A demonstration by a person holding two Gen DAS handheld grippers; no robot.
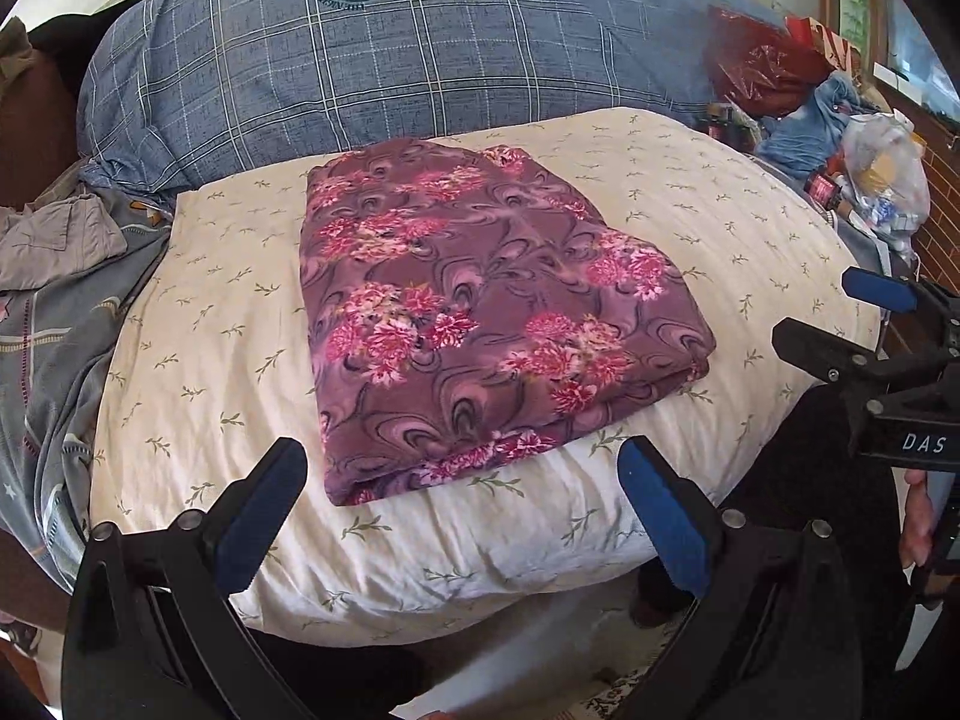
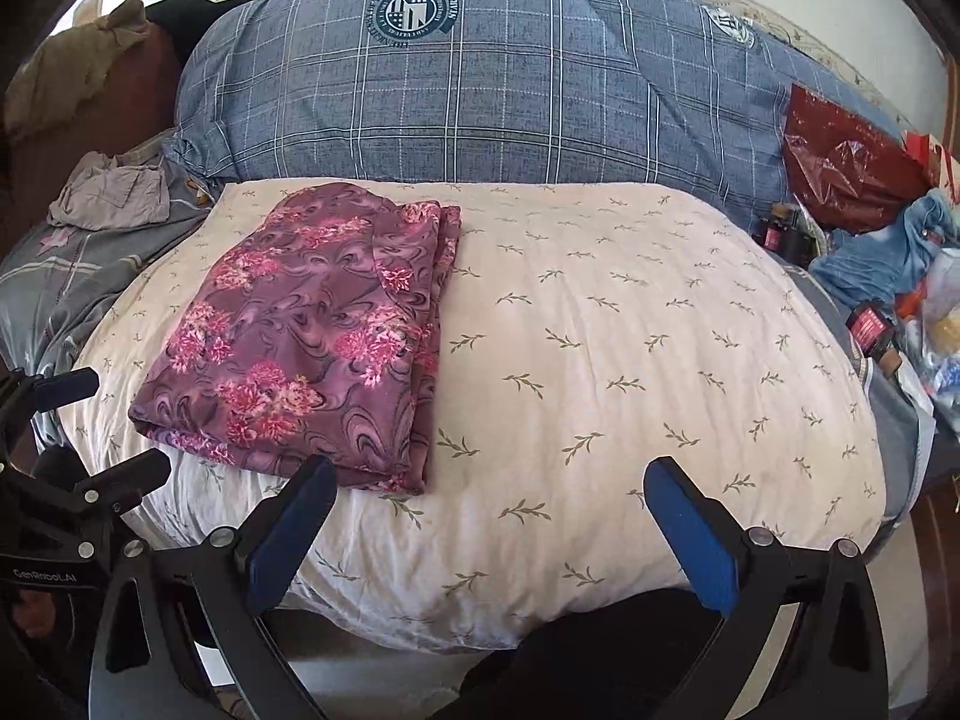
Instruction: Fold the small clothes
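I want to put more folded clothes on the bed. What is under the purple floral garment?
The folded purple floral garment lies on a cream leaf-print pillow, which shows all around it. The patch of pillow directly beneath is covered, so anything there cannot be seen.

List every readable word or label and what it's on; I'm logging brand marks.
"DAS": on the right gripper's body, left wrist view.
"GenRobot.AI": on the left gripper's body, right wrist view.
"SIVIS": banner on the blue duvet's round crest; its ring text is too small.
Red jar labels: blurred.
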